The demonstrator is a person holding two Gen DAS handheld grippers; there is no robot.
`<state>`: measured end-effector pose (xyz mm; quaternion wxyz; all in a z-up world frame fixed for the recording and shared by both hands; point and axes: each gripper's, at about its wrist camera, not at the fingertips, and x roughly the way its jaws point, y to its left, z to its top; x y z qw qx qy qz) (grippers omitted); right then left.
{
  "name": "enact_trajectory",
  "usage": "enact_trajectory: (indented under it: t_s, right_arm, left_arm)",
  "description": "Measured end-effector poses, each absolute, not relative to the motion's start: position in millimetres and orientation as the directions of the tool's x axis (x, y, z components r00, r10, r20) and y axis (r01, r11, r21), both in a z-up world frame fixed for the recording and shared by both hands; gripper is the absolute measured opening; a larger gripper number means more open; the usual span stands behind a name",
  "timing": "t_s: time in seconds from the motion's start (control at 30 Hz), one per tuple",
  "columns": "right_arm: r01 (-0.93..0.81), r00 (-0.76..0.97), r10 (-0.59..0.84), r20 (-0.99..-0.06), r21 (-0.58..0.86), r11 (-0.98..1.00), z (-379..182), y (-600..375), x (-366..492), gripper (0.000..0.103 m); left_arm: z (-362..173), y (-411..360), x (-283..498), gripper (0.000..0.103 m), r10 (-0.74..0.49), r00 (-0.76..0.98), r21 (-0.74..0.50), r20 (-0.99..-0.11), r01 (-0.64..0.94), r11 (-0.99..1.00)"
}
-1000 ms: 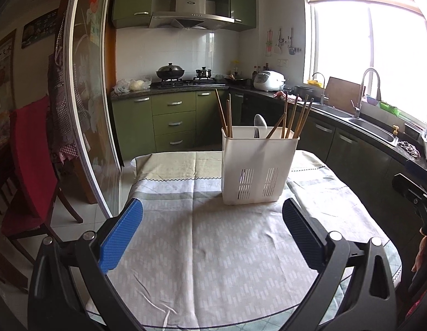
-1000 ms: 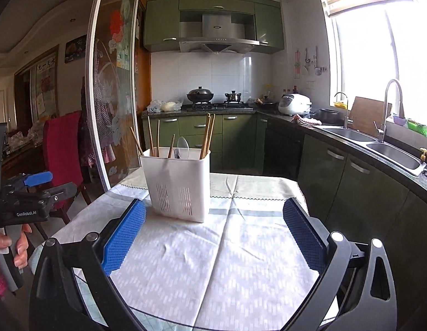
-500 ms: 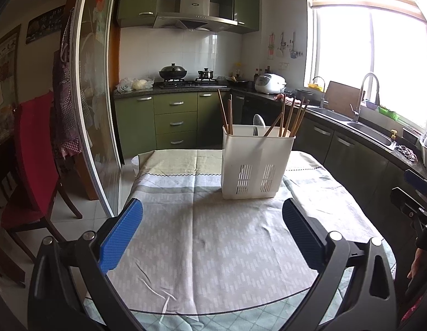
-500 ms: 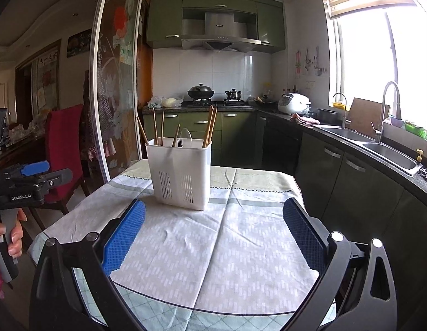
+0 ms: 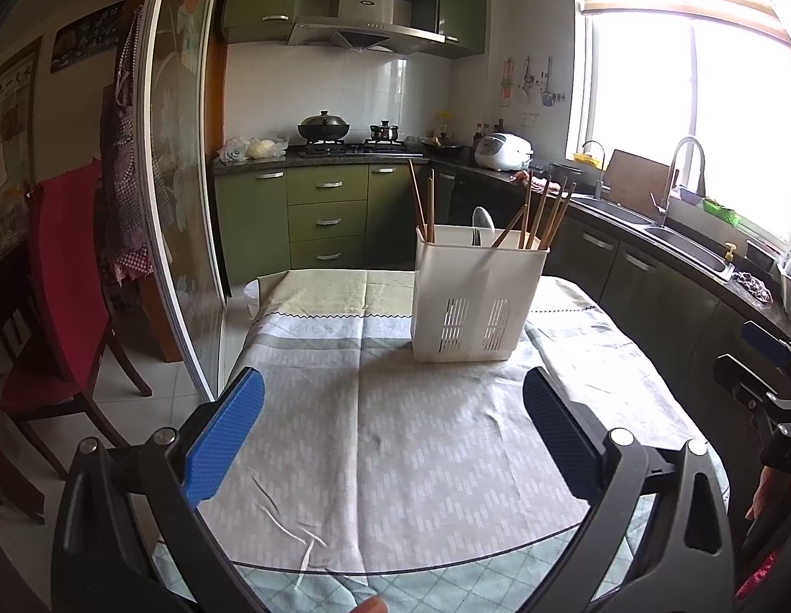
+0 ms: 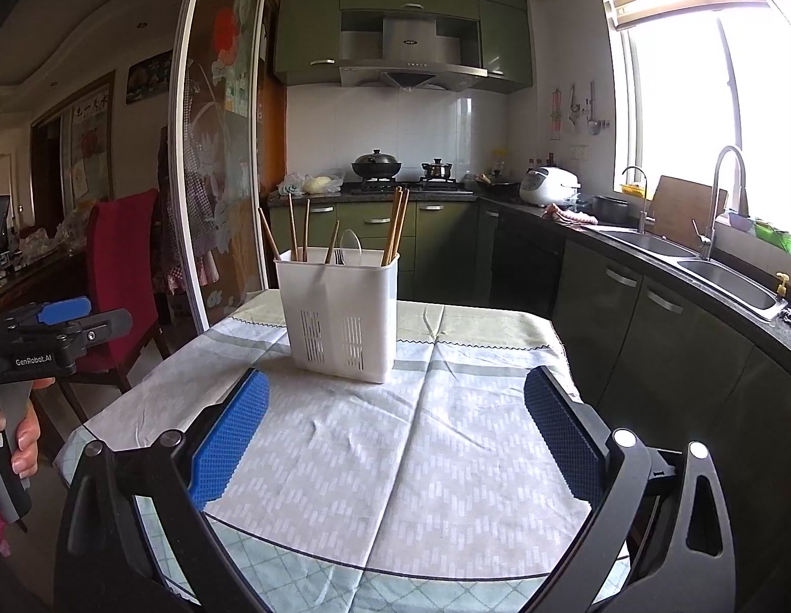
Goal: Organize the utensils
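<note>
White plastic utensil holder (image 5: 477, 296) stands ahead of both fingers, chopsticks (image 5: 541, 214) upright inside. We find left gripper (image 5: 393, 426) and right gripper (image 6: 395, 431) wide, empty; sorting judged complete.

I saw a kitchen with green cabinets (image 6: 344, 225) along the far wall and a steel range hood (image 6: 411, 74) above the stove. White tiles (image 5: 334, 87) backed the counter. On the right, a bright window (image 6: 702, 92) poured daylight over a double sink (image 6: 722, 276) with a tall faucet. A red chair (image 5: 63, 276) stood on the pale tiled floor (image 5: 155, 403) at the left, beside a glass sliding door (image 6: 216, 153).
</note>
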<state>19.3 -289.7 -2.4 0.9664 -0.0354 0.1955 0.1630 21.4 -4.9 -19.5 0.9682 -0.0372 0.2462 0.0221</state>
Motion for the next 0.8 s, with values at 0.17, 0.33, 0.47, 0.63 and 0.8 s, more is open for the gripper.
enact_trajectory:
  t_s: [0.17, 0.33, 0.47, 0.63, 0.8]
  right_arm:
    - [-0.331, 0.869, 0.303, -0.390, -0.004, 0.944, -3.9, -289.4, 19.3, 0.098]
    - [-0.332, 0.869, 0.304, -0.390, -0.005, 0.943, -4.2, -288.9, 19.6, 0.098]
    - [-0.335, 0.868, 0.306, -0.391, -0.004, 0.942, -4.2, -287.9, 19.5, 0.098]
    - [-0.336, 0.867, 0.308, -0.392, -0.005, 0.942, -4.5, -288.1, 19.3, 0.098]
    - [-0.337, 0.867, 0.308, -0.391, -0.005, 0.941, -4.6, -287.9, 19.4, 0.098]
  left_arm:
    - [-19.2, -6.7, 20.6, 0.096, 0.027, 0.880, -0.050, -0.474, -0.057, 0.997]
    - [-17.7, -8.5, 20.0, 0.096, 0.032, 0.880, -0.043, -0.474, -0.060, 0.997]
    - [-16.8, -8.4, 19.3, 0.096, 0.037, 0.879, -0.044, -0.476, -0.066, 0.997]
    - [-16.0, -10.1, 19.7, 0.096, 0.026, 0.873, -0.041, -0.488, -0.053, 0.998]
    - [-17.3, -10.1, 22.7, 0.097, -0.031, 0.861, -0.075, -0.507, -0.008, 0.997]
